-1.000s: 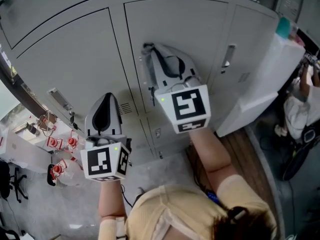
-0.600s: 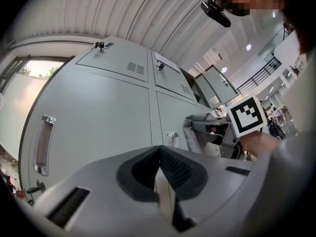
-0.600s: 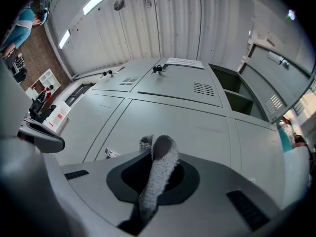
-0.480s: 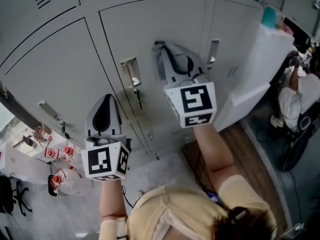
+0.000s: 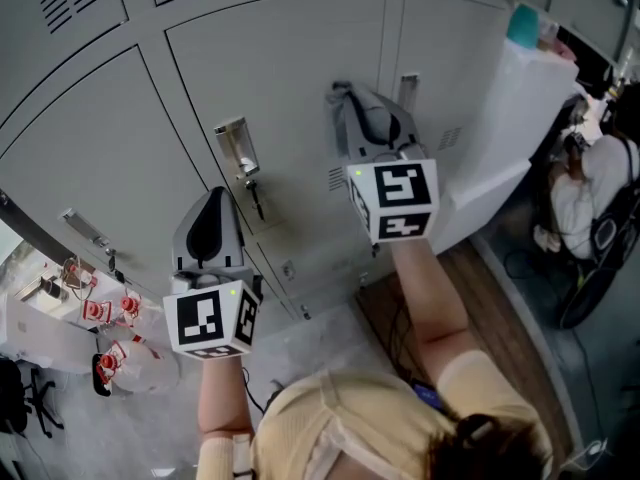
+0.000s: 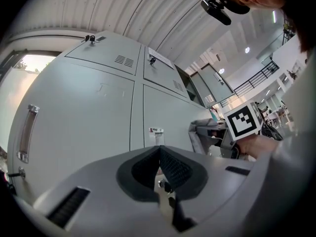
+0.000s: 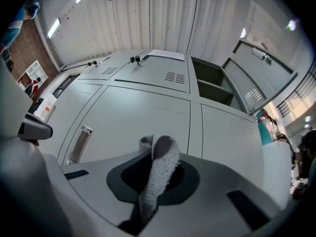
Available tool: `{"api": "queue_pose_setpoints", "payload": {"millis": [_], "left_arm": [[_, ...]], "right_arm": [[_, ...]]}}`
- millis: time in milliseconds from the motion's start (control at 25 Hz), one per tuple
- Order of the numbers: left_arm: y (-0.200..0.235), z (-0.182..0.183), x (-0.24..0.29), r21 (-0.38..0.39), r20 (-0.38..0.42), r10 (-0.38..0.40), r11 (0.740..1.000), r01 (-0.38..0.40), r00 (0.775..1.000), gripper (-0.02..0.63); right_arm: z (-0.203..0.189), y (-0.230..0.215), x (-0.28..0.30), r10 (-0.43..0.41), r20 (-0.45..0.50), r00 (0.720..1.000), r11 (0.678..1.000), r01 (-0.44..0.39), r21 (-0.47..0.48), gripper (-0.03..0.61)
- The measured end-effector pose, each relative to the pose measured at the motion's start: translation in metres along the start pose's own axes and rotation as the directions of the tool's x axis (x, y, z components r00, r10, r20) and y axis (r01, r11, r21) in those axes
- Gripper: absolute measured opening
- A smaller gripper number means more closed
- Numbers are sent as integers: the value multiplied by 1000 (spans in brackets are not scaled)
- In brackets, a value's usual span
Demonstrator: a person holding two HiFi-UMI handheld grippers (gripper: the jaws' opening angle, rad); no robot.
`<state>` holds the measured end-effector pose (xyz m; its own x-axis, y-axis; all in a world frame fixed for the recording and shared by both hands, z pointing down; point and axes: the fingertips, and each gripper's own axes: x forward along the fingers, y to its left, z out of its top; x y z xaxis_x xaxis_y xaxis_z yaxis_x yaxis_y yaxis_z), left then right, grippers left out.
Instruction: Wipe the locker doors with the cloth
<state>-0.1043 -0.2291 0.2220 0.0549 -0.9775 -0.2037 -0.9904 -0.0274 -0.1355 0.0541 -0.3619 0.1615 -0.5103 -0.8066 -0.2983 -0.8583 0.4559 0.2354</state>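
Note:
Grey metal locker doors (image 5: 290,68) fill the head view. My right gripper (image 5: 342,93) is held up against the middle door, between its keyed handle (image 5: 235,148) and the neighbouring door's handle (image 5: 408,93). It is shut on a grey knitted cloth (image 7: 160,167), which sticks out past the right gripper's (image 7: 155,154) jaw tips toward the door (image 7: 148,117). I cannot tell if the cloth touches the door. My left gripper (image 5: 210,196) hangs lower and to the left. The left gripper (image 6: 159,154) is shut, with nothing between its ribbed pads.
A white board (image 5: 520,138) with a teal item (image 5: 523,25) on top leans against the lockers at the right. Beyond it sits a person (image 5: 600,178). Red-and-white packets (image 5: 115,313) lie on the floor at the left. Another handle (image 5: 85,230) sits on the left door.
My right gripper has slid to the right across the middle door with the cloth, uncovering the keyed handle. The left gripper has barely moved.

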Motion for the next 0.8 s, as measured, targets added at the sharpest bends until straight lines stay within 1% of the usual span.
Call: {"api": "queue_pose_setpoints", "payload": {"millis": [320, 520, 680, 800], "left_arm": [[-15, -2, 5, -5, -4, 0, 1000, 0, 1000, 2], [-21, -5, 8, -7, -9, -3, 1000, 3, 1000, 2], [-22, -7, 8, -11, -16, -4, 1000, 4, 1000, 2], [-17, -9, 5, -18, -20, 6, 1000, -6, 1000, 2]], "right_arm": [[-16, -41, -3, -72, -16, 997, 997, 72, -33, 15], [-23, -57, -6, -100, -25, 995, 994, 100, -35, 15], [-16, -59, -18, -90, -16, 996, 996, 90, -18, 15], [-7, -47, -29, -50, 4, 999, 999, 50, 2, 15]]}}
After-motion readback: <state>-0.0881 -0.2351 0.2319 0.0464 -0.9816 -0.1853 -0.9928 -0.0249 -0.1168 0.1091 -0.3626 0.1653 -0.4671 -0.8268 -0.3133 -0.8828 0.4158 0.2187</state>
